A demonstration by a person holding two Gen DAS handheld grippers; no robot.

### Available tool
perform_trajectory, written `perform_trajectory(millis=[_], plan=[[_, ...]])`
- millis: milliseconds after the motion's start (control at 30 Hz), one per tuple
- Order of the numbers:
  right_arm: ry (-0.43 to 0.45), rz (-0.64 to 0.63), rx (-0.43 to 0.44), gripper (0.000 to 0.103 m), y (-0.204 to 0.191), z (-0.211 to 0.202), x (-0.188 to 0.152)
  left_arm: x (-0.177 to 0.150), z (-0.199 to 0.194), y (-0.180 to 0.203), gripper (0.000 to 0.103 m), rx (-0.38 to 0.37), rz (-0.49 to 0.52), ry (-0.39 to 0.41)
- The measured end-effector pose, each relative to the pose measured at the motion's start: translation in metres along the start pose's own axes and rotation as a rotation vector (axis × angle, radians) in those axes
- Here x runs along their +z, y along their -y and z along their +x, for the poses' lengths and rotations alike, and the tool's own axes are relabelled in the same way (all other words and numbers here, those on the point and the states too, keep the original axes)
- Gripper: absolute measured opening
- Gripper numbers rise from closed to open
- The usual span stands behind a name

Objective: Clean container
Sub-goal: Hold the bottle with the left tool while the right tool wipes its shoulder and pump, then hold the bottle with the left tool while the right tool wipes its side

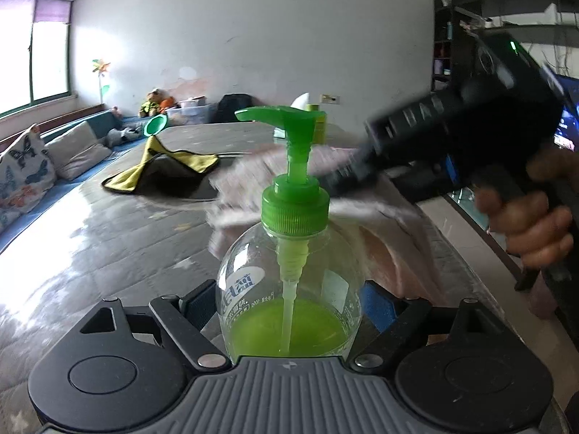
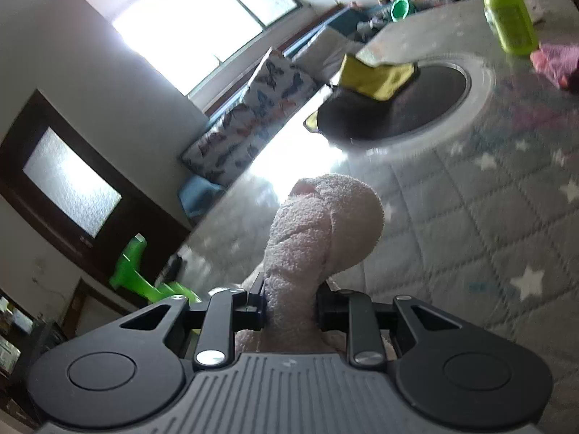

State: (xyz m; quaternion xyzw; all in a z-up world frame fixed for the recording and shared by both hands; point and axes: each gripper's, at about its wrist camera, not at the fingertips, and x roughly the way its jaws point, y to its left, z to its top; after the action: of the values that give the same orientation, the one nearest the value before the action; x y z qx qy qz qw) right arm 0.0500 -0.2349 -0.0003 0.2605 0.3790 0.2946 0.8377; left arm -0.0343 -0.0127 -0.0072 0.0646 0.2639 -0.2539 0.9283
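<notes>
The pump bottle (image 1: 289,289) stands upright, pinched in the left claw (image 1: 289,303) above the table (image 1: 108,238), nozzle pointing left, green liquid pooled at its bottom. The right claw (image 2: 291,307) pinches a pale pink towel (image 2: 318,224).

Counts: 1 pump bottle (image 1: 289,271), 1 pink towel (image 2: 318,238), 1 yellow cloth (image 1: 170,166), 1 small green bottle (image 2: 510,18), 1 green funnel (image 1: 156,124), 2 grippers: left gripper (image 1: 289,311), right gripper (image 2: 291,307).
</notes>
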Motion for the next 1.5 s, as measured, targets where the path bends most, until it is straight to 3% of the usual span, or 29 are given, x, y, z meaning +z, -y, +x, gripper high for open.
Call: perform_trajectory(millis=[133,267,600,867,1033,1333,1500], plan=[[0.035,0.001,0.038,0.023,-0.003,-0.004,0.013,0.001,0.005,0.000,0.087,-0.010,-0.009,-0.008],[0.014,0.002,0.043,0.023,-0.002,0.007,0.014,0.001,0.004,0.000,0.087,-0.004,-0.006,-0.015],[-0.054,0.047,-0.026,0.023,0.021,0.026,-0.006,0.001,-0.003,0.002,0.088,0.037,-0.006,-0.033],[-0.061,0.012,-0.066,0.023,0.018,0.020,-0.018,-0.001,-0.011,0.003,0.087,0.067,-0.072,-0.046],[-0.055,0.016,-0.074,0.023,0.018,0.009,-0.022,-0.002,-0.013,0.005,0.086,0.066,-0.057,-0.041],[0.011,0.016,0.006,0.023,0.000,-0.009,-0.001,0.002,-0.013,-0.003,0.086,0.020,0.026,-0.051],[-0.002,0.008,0.044,0.023,-0.010,0.008,0.008,0.001,-0.011,-0.008,0.086,0.005,0.022,-0.044]])
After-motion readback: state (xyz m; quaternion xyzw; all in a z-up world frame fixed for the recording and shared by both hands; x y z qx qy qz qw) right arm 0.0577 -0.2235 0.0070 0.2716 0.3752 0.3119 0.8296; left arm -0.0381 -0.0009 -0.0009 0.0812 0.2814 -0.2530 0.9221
